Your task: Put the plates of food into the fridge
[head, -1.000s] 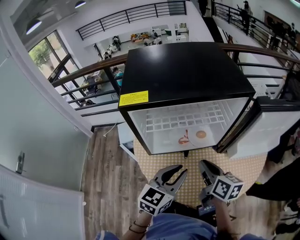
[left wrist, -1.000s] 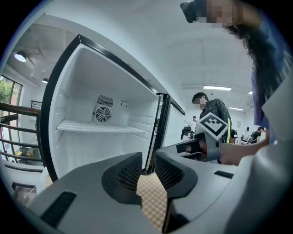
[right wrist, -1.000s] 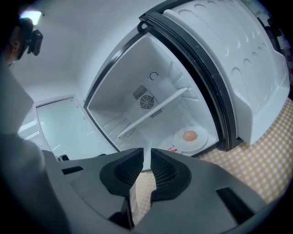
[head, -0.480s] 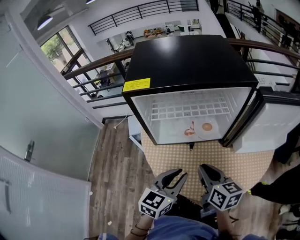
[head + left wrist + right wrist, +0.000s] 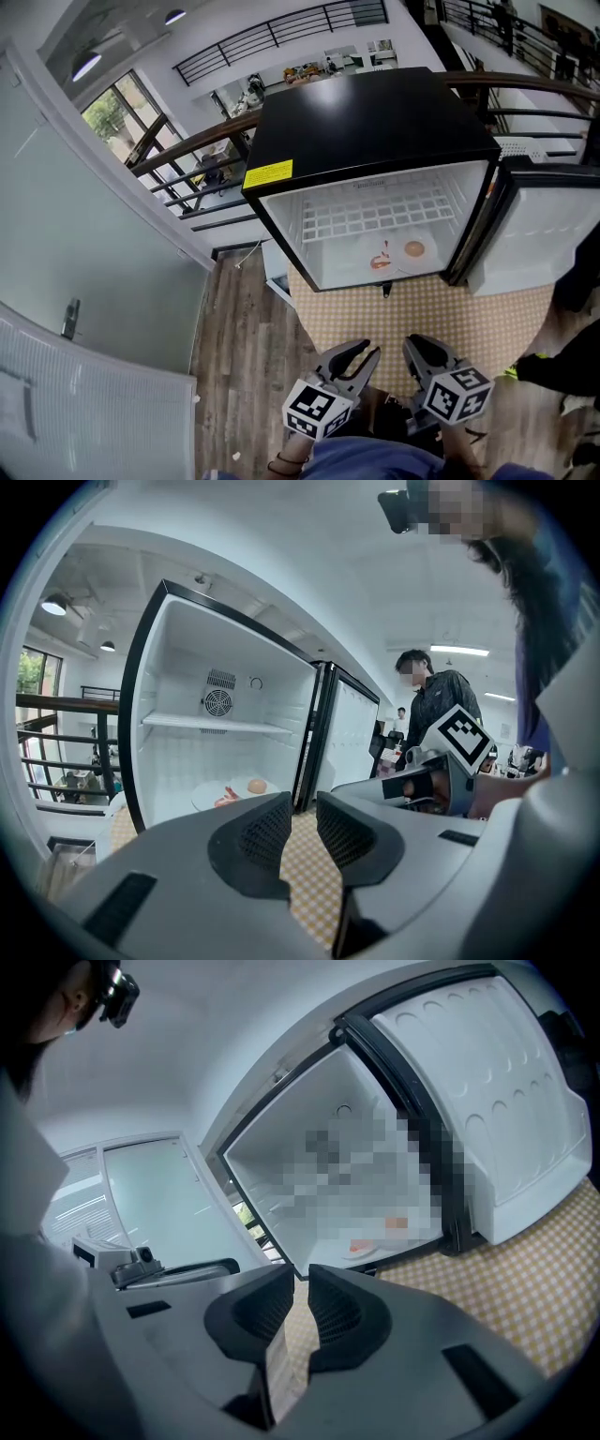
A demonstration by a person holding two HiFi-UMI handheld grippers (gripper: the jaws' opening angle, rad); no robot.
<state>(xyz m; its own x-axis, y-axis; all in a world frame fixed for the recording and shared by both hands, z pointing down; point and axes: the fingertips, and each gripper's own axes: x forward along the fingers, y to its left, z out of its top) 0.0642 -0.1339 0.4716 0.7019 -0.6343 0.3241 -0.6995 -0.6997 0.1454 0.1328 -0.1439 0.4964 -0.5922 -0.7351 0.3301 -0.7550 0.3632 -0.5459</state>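
The left gripper (image 5: pixel 364 351) and right gripper (image 5: pixel 415 345) hang side by side close to the person's body. Each has its jaws only a sliver apart and grips nothing; just the checked mat (image 5: pixel 422 314) shows through the gaps. Well ahead of both sets of fingertips stands the open fridge (image 5: pixel 375 131). Two plates lie on its floor below the wire shelf (image 5: pixel 375 217): the plate with reddish food (image 5: pixel 380 262) and, touching or nearly touching it on the right, the plate with a round bun-like piece (image 5: pixel 414 249). With the plates apparently in place, what remains is probably the fridge door (image 5: pixel 534 234), swung wide ahead and to the right of the right fingers. Those fingers are nearer: they should meet the door's free edge and push it steadily across, stopping if a plate rim overhangs the sill.
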